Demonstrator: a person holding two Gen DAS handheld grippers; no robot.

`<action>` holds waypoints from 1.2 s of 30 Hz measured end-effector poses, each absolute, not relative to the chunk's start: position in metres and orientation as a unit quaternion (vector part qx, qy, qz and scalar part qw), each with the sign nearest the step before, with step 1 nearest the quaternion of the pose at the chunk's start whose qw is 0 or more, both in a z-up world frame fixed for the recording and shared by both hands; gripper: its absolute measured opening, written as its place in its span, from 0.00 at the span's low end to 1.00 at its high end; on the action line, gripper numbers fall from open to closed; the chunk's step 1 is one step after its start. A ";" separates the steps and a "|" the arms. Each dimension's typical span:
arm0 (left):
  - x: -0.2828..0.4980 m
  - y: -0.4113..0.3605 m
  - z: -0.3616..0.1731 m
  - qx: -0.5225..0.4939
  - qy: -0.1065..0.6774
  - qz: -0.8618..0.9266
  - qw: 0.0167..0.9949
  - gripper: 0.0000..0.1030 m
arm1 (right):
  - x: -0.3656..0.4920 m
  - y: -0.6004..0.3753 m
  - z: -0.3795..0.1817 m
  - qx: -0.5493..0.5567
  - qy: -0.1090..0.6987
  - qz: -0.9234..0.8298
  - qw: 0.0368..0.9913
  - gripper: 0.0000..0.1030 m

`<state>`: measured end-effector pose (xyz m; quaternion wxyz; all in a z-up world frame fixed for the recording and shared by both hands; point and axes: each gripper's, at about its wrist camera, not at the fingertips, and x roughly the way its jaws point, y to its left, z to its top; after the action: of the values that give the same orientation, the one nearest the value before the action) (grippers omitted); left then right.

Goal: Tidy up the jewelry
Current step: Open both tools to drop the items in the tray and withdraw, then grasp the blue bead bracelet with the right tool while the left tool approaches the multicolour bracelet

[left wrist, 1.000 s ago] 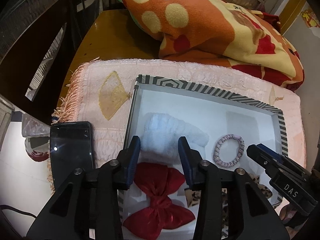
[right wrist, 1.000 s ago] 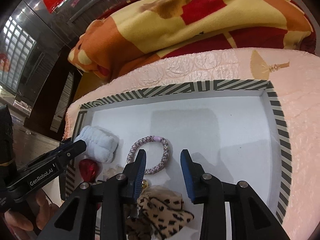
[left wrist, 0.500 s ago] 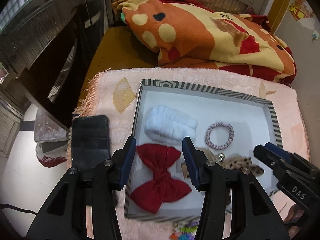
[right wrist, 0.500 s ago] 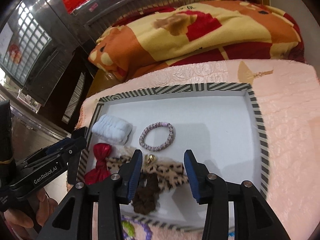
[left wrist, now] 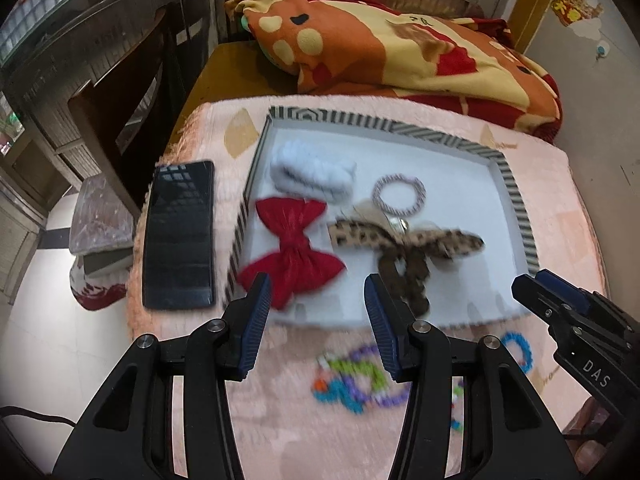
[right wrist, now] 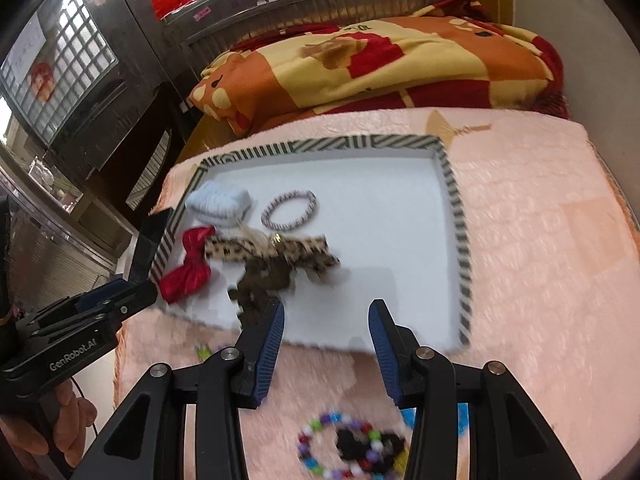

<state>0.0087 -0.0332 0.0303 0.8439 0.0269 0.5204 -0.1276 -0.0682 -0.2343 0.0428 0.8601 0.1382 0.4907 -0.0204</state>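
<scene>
Your left gripper (left wrist: 316, 316) and your right gripper (right wrist: 326, 340) both hover over the near edge of the tray (left wrist: 516, 200), each with its ribbed blue jaws spread wide and holding nothing.

The tray is shallow and rectangular, with a smooth white floor and a rim striped in black and white. Inside it, toward its left side, lie:
- a fluffy pale-blue scrunchie (left wrist: 314, 176) at the far left corner;
- a red bow (left wrist: 294, 248) of pleated, slightly shiny fabric, just nearer than the scrunchie;
- a thin twisted hair tie (left wrist: 399, 194) forming a ring, pink and white;
- a leopard-print bow (left wrist: 404, 240) with a small gold piece at its knot and a dark brown ruffled scrunchie (left wrist: 404, 276) touching it.

Outside the tray, on its near side, rest several bead bracelets (right wrist: 344, 452) of small multicoloured round beads, blurred in both views, and a blue ring (left wrist: 518, 350).

A black phone (left wrist: 180, 236) with a glossy screen lies flat just left of the tray.

Everything sits on a plush pink cloth (right wrist: 540, 240) with fan motifs, spread over a yellow-brown tabletop (left wrist: 224, 72). Beyond it is heaped a fleece blanket (right wrist: 400, 64) in orange, cream and red. A glass-block window (right wrist: 60, 52) shows at the left.
</scene>
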 end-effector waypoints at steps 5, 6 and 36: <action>-0.027 -0.039 0.032 0.027 0.524 -0.137 0.840 0.46 | -0.102 -0.239 0.041 0.134 0.495 -0.027 0.858 0.42; -0.036 -0.041 0.032 0.027 0.525 -0.139 0.839 0.46 | -0.109 -0.240 0.040 0.133 0.497 -0.029 0.857 0.43; -0.122 -0.035 -0.006 -0.013 0.573 -0.153 0.805 0.56 | -0.181 -0.297 -0.020 0.128 0.524 -0.041 0.841 0.49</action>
<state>-0.1225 -0.0347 -0.0062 0.8053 -0.0128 0.5726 -0.1529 -0.1814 -0.2973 -0.0195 0.8413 0.1278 0.5237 -0.0414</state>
